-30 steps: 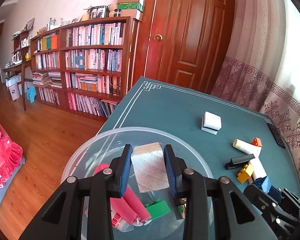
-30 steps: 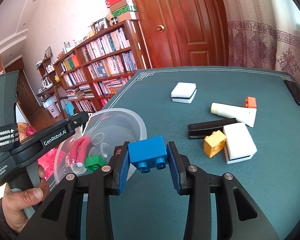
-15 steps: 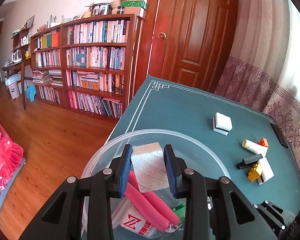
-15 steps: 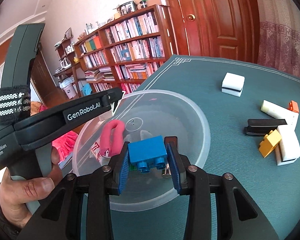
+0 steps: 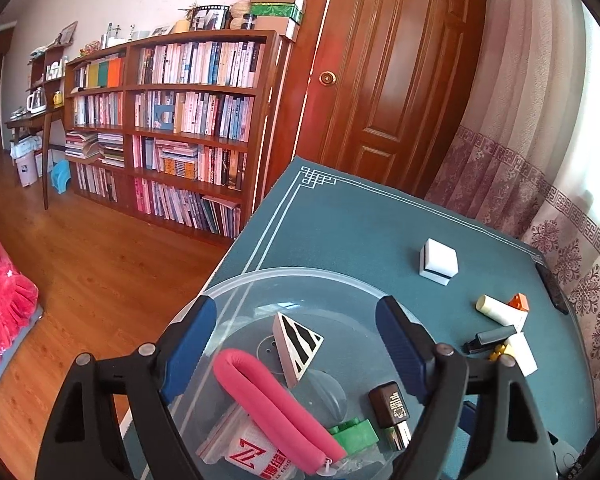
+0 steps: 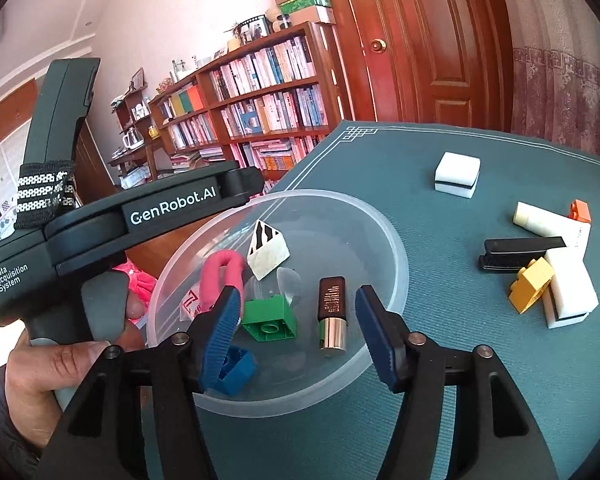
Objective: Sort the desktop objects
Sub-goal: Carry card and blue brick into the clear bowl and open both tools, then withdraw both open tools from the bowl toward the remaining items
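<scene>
Both tools released in the last half second. Left tool (image 5: 296, 344) was clamped on the zebra-striped block (image 5: 296, 346); its jaws now stand wide apart and the block lies tilted in the clear bowl (image 6: 396, 248), far side, beside the pink foam tube (image 5: 272, 400). Right tool (image 6: 296, 330) held the blue brick (image 6: 236, 370); jaws now apart, brick at the bowl's near-left wall, by the green brick (image 6: 270, 318) and brown lipstick (image 6: 332, 318). Two more items sorted.

Left on the bench (image 6: 460, 420), right of the bowl, by size: white sponge block (image 6: 458, 174), white eraser block (image 6: 570, 294), cream tube (image 6: 540, 220), black clip (image 6: 520, 254), yellow brick (image 6: 530, 284), orange piece (image 6: 580, 210). Probably the cluster on the right goes next; pieces touch, so a clean single pick looks tight.
</scene>
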